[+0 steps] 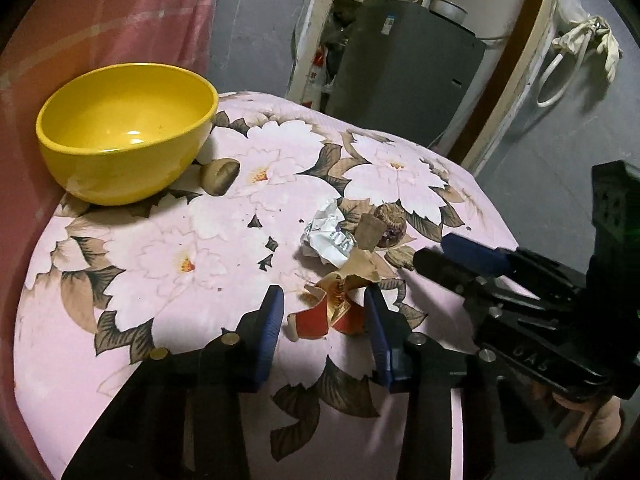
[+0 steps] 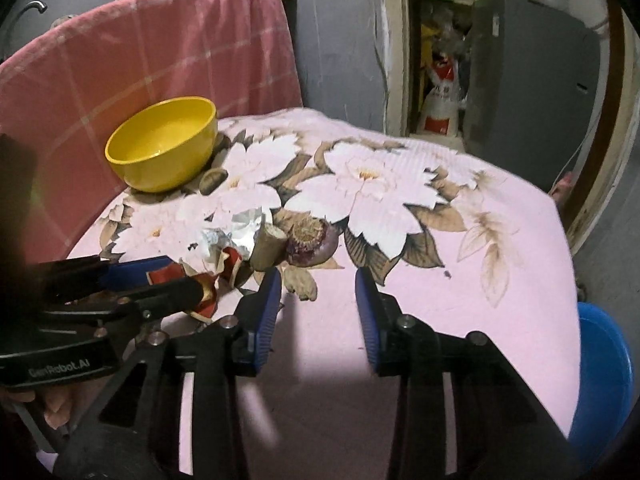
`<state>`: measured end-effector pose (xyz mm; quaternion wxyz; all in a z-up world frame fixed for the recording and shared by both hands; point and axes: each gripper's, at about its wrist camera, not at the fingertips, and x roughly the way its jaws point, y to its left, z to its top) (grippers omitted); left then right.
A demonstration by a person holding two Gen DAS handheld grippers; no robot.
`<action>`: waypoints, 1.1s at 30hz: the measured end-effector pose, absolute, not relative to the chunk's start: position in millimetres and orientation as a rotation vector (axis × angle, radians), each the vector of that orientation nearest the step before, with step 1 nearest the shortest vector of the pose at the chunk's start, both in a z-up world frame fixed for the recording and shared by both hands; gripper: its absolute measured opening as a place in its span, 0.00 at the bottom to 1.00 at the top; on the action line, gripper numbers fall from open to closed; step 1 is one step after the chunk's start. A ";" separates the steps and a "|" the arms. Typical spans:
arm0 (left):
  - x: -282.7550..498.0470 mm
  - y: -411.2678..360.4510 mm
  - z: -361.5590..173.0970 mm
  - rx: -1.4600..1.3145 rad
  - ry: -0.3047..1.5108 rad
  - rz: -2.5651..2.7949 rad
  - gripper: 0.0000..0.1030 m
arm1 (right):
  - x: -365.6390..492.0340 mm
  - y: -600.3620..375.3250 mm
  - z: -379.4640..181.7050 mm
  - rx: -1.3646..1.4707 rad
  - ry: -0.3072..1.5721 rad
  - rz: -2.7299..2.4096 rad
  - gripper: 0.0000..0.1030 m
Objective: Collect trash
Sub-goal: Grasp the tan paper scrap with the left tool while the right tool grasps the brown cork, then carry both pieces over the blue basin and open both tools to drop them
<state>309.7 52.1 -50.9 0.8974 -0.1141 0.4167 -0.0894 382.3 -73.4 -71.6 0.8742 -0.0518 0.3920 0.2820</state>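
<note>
Both my claws stand wide open, holding nothing. Between the fingers of my left claw [image 1: 323,312] lies the red and gold wrapper [image 1: 326,312], not yet pinched. Just ahead of it sit crumpled foil [image 1: 326,236] and a cork [image 1: 367,232]. My right claw [image 2: 316,304] hovers over bare floral cloth [image 2: 460,288]; the yellow bowl [image 1: 124,132] stands far ahead-left.

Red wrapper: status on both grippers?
Left gripper open, straddling red wrapper, not closed. Right gripper open, empty, over cloth. Foil ball and cork just behind.
</note>
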 end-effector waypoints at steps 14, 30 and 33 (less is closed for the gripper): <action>315.4 57.3 -51.6 -0.266 0.881 -0.209 0.14 | 389.7 -59.4 -80.5 -0.165 0.881 0.608 0.22; 296.9 39.6 -27.0 -0.238 0.805 -0.220 0.04 | 359.9 -93.0 -51.0 -0.041 0.769 0.590 0.16; 291.1 32.1 -15.1 -0.230 0.765 -0.230 0.04 | 349.0 -104.6 -36.7 -0.017 0.707 0.574 0.16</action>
